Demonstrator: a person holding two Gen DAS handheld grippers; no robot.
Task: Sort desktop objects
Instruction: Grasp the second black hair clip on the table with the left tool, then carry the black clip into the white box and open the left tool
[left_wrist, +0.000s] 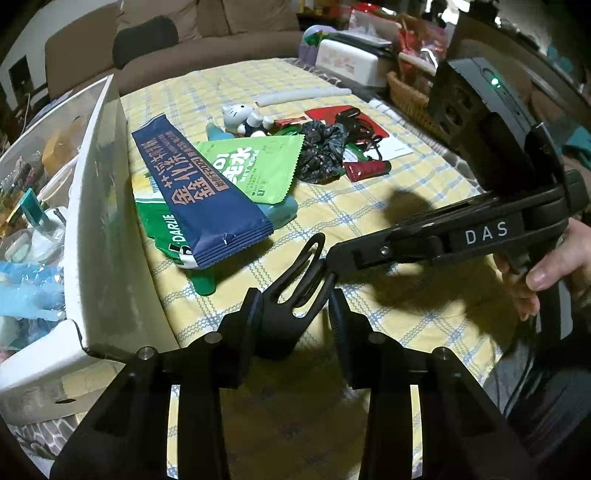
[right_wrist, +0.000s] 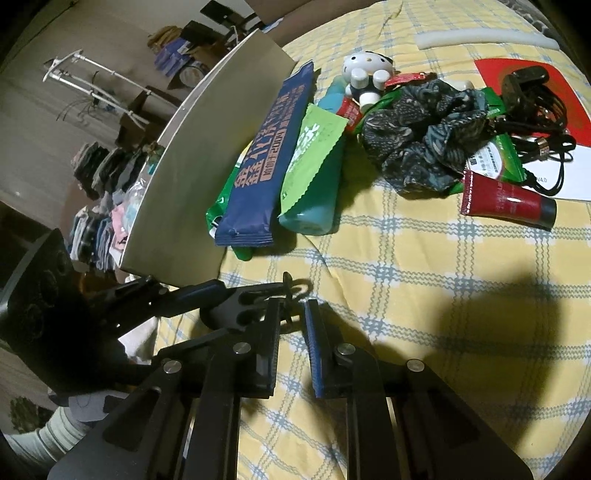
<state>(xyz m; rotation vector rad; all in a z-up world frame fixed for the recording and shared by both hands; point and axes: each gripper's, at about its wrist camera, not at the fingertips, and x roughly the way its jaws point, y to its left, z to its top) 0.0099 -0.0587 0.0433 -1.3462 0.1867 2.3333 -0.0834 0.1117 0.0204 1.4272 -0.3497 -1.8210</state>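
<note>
A black plastic clip (left_wrist: 291, 291) hangs between both grippers above the yellow checked cloth (left_wrist: 406, 325). My left gripper (left_wrist: 295, 306) holds its wide base, with the left pad touching it and a small gap at the right pad. My right gripper (left_wrist: 332, 271) comes in from the right and pinches the clip's looped end; in the right wrist view the clip (right_wrist: 291, 295) is thin between the narrowly parted pads of my right gripper (right_wrist: 291, 317). A pile lies beyond: blue snack packet (left_wrist: 199, 192), green wet-wipe packet (left_wrist: 251, 166), teal bottle (right_wrist: 321, 192), cat figurine (left_wrist: 243, 118), dark scrunchie (left_wrist: 321, 151), red tube (right_wrist: 506, 199).
A white storage bin (left_wrist: 107, 229) full of small items stands at the left edge, against the pile. Black cables (right_wrist: 535, 122) lie on a red card (right_wrist: 576, 110) at the far right. A white foam strip (left_wrist: 303, 96) lies at the back.
</note>
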